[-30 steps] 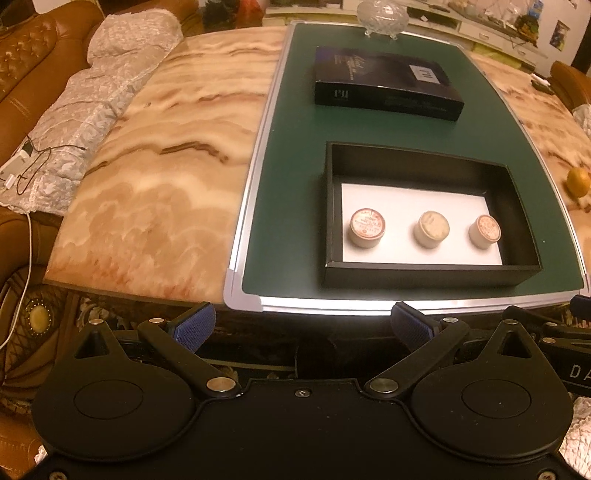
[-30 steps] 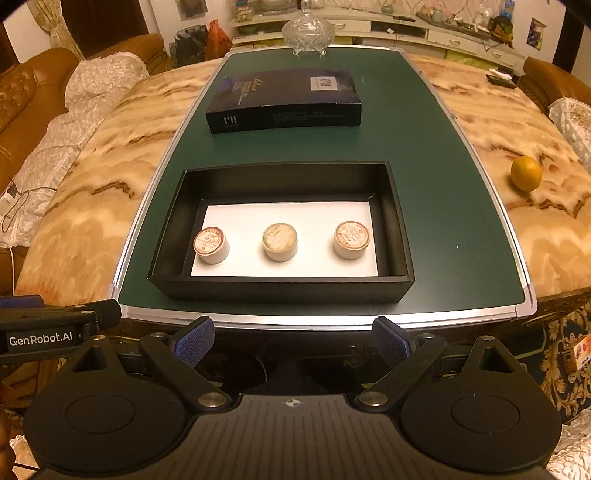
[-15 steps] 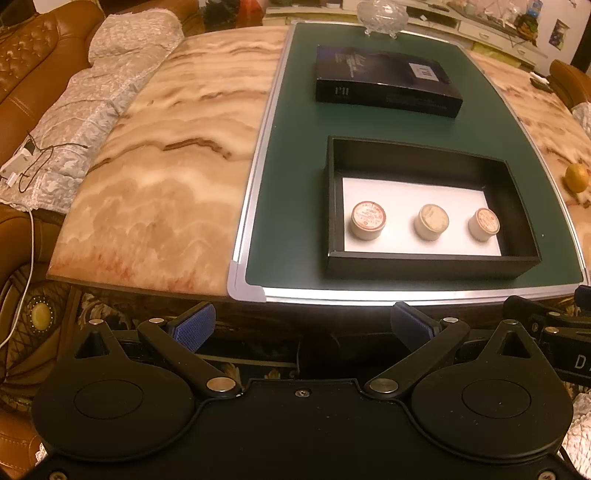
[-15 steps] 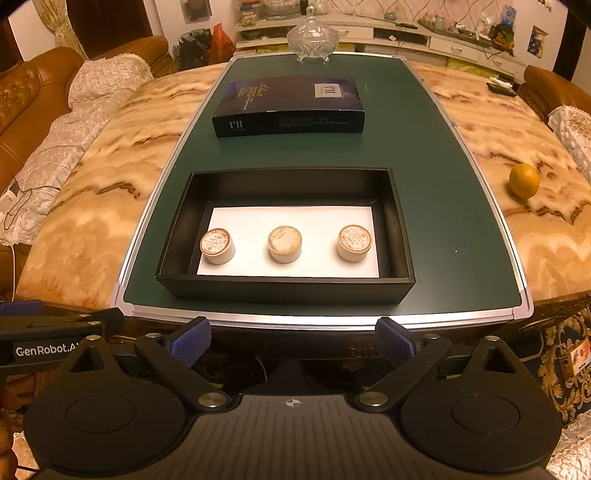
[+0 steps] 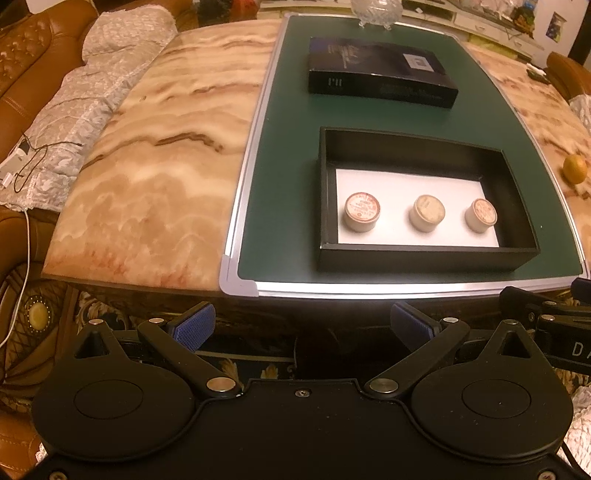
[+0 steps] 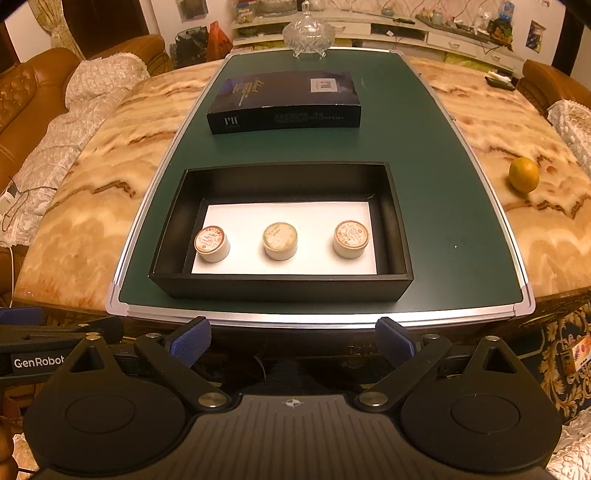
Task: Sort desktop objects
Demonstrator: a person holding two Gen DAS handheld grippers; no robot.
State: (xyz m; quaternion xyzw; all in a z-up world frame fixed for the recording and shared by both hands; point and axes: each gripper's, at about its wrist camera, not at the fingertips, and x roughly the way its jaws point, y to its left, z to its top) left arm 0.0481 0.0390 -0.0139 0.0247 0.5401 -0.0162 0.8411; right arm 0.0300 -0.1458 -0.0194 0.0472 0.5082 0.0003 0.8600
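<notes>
An open black box [image 6: 280, 286] [image 5: 424, 256] with a white floor sits on the green mat [image 6: 424, 155] [image 5: 280, 184] near the table's front edge. Three small round jars stand in a row inside it: left [image 6: 211, 243] [image 5: 362, 212], middle [image 6: 279, 240] [image 5: 427, 213], right [image 6: 351, 239] [image 5: 481, 215]. A dark box lid [image 6: 284, 101] [image 5: 380, 72] lies farther back on the mat. My left gripper [image 5: 301, 326] and my right gripper [image 6: 293, 339] are both open and empty, held off the table's front edge, short of the box.
An orange [image 6: 523, 174] [image 5: 574, 168] lies on the marble table [image 6: 92, 206] to the right of the mat. A glass lidded bowl [image 6: 308, 33] stands at the mat's far end. A sofa with a white cover [image 5: 74, 110] is on the left.
Both grippers have drawn back from the table and a little higher, so the box and mat look farther off. Nothing on the table has moved. Both stay open.
</notes>
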